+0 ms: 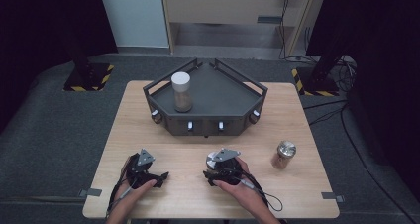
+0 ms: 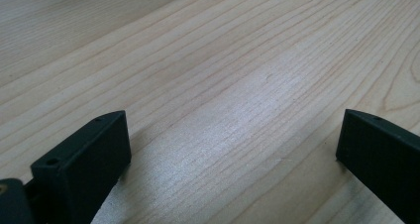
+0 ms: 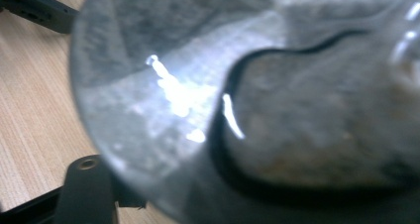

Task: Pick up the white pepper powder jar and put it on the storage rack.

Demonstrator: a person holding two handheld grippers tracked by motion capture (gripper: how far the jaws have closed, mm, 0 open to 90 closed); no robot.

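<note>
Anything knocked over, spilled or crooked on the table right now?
Nothing spilled or damaged. One jar stands upright on the tray, another upright on the table at right. The one odd sight: the jar in the right gripper seems to lie on its side, though that close view is blurred. The left gripper is open over bare wood.

Pale wood table [image 1: 163,184], dark grey tray [image 1: 218,92].

Left tongs [image 1: 161,176] low, jaws wide apart; right tongs [image 1: 207,175] low, jaws closed in.
</note>
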